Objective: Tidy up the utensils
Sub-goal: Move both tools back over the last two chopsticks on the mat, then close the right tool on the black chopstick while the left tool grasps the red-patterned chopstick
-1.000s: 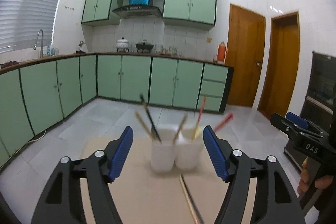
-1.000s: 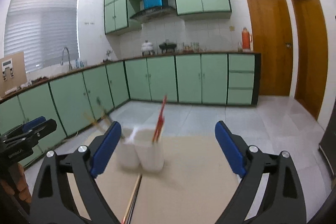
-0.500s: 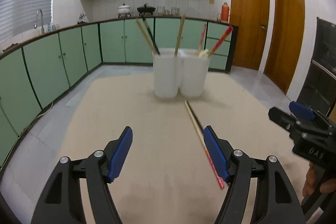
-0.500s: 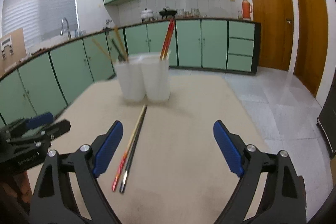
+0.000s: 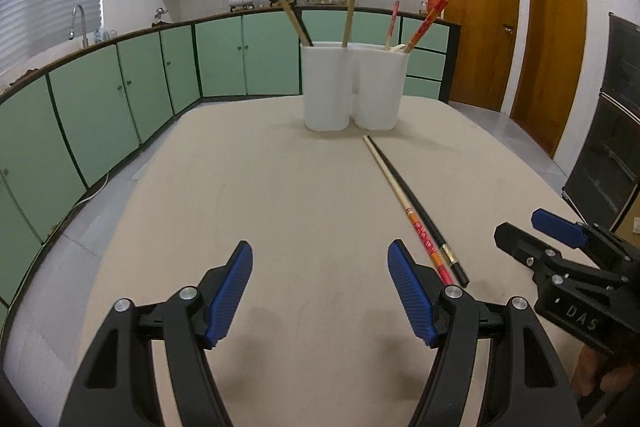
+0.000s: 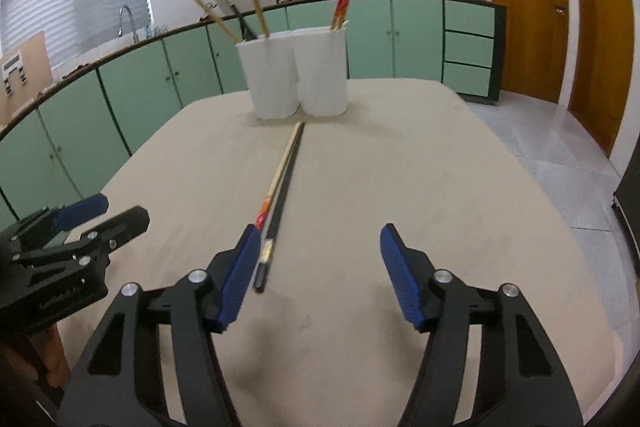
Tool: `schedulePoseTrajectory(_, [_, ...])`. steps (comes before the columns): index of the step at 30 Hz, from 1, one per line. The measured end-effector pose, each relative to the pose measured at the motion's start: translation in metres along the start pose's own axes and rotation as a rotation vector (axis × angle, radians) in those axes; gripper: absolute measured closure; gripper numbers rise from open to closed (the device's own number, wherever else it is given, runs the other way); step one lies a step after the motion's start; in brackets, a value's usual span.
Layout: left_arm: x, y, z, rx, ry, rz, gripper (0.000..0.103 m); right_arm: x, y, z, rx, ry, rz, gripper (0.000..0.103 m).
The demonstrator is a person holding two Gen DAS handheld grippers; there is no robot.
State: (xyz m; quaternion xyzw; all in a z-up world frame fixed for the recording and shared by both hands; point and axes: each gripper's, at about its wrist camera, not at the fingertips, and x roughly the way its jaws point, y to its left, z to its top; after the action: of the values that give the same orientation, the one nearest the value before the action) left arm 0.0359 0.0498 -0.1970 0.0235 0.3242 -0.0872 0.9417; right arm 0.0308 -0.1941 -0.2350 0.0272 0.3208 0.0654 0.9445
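Observation:
Two white holders stand side by side at the table's far end: the left holder (image 5: 326, 85) (image 6: 269, 77) has wooden and black chopsticks, the right holder (image 5: 380, 85) (image 6: 322, 71) has red ones. A red-and-cream chopstick (image 5: 404, 205) (image 6: 278, 177) and a black chopstick (image 5: 418, 209) (image 6: 284, 187) lie together on the beige table (image 5: 280, 207) (image 6: 400, 167). My left gripper (image 5: 320, 295) is open and empty, left of their near ends. My right gripper (image 6: 316, 277) is open and empty, its left finger beside their near ends.
Green kitchen cabinets (image 5: 120, 95) run behind and to the left of the table. Wooden doors (image 5: 480, 27) stand at the back right. A dark appliance (image 5: 612, 131) is at the right. The table's edges drop off to a tiled floor (image 6: 560, 155).
Both cameras have tilted down and come lower over the table. The holders now sit farther up in view, and the two loose chopsticks show in full, close to both grippers.

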Motion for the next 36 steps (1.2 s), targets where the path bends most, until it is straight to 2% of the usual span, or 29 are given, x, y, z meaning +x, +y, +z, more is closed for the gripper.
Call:
schedulePoseTrajectory(4, [-0.002,0.006,-0.002,-0.008,-0.001,0.014,0.034,0.006,0.010,-0.002,-0.030,0.037,0.020,0.058])
schedulePoseTrajectory(17, [0.000,0.013,-0.004,-0.040,-0.008,0.011,0.034,0.028,0.031,-0.009,-0.117,0.126,0.001,0.077])
schedulePoseTrajectory(21, [0.002,0.013,-0.003,-0.044,-0.006,0.004,0.034,0.029,0.034,-0.009,-0.135,0.128,-0.006,0.081])
schedulePoseTrajectory(25, [0.002,0.011,-0.003,-0.044,-0.006,0.000,0.034,0.029,0.031,-0.009,-0.128,0.129,0.007,0.096])
schedulePoseTrajectory(30, [0.002,0.005,-0.001,-0.041,-0.005,-0.003,0.034,0.029,0.024,-0.007,-0.095,0.129,0.028,0.097])
schedulePoseTrajectory(36, [0.002,-0.014,0.005,-0.029,-0.010,-0.022,0.034,0.021,-0.001,-0.004,-0.034,0.109,-0.012,0.097])
